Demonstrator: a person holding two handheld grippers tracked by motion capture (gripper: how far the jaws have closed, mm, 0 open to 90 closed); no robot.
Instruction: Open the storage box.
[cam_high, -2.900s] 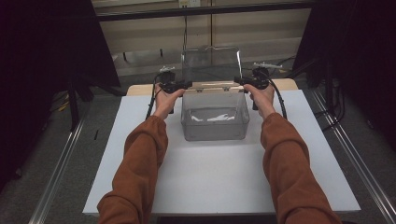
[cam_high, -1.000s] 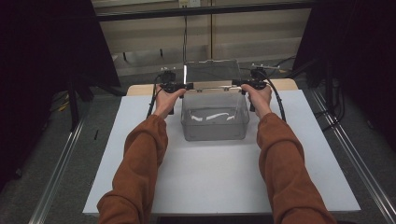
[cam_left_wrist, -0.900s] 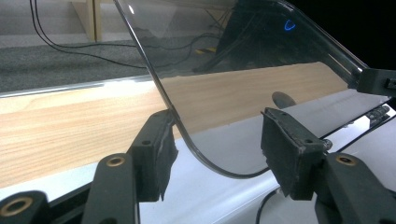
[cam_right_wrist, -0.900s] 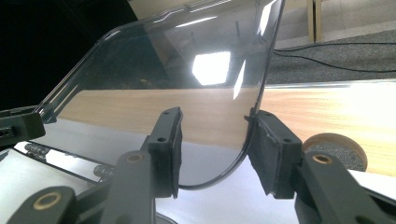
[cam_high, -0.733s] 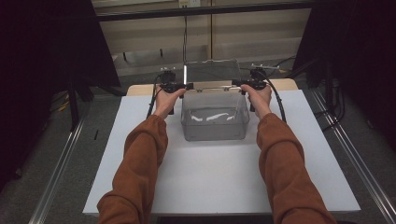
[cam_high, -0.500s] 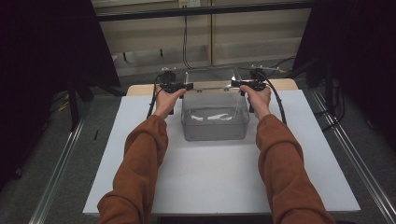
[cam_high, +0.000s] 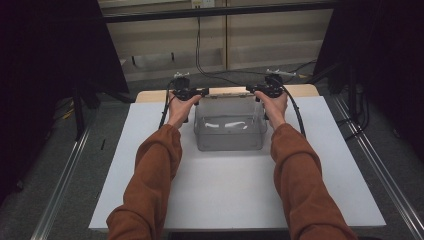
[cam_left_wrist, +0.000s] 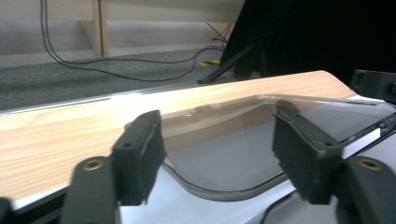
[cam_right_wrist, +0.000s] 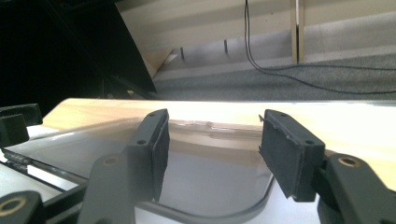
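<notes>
A clear plastic box (cam_high: 229, 136) with white pieces (cam_high: 227, 125) inside stands on the white table top (cam_high: 235, 190). Its clear lid (cam_high: 228, 98) lies flat just behind it, partly over the wooden strip (cam_high: 300, 90). My left gripper (cam_high: 201, 92) is at the lid's left end and my right gripper (cam_high: 253, 90) at its right end. In the left gripper view a rounded corner of the lid (cam_left_wrist: 224, 163) lies between the jaws of the left gripper (cam_left_wrist: 217, 135), pads apart from it. The right gripper (cam_right_wrist: 212, 140) stands the same way over the lid (cam_right_wrist: 210, 182). Both sets of jaws have just been opening.
Black cables (cam_high: 200, 55) run over the grey floor behind the table. Metal rails (cam_high: 60, 185) flank the table on both sides. Dark stands (cam_high: 80, 95) rise at the left and right. The white top in front of the box is bare.
The lid, held upright above the box's rear edge earlier, has come down flat behind the box. Both grippers' jaws have spread off its ends; the hands stayed put.
</notes>
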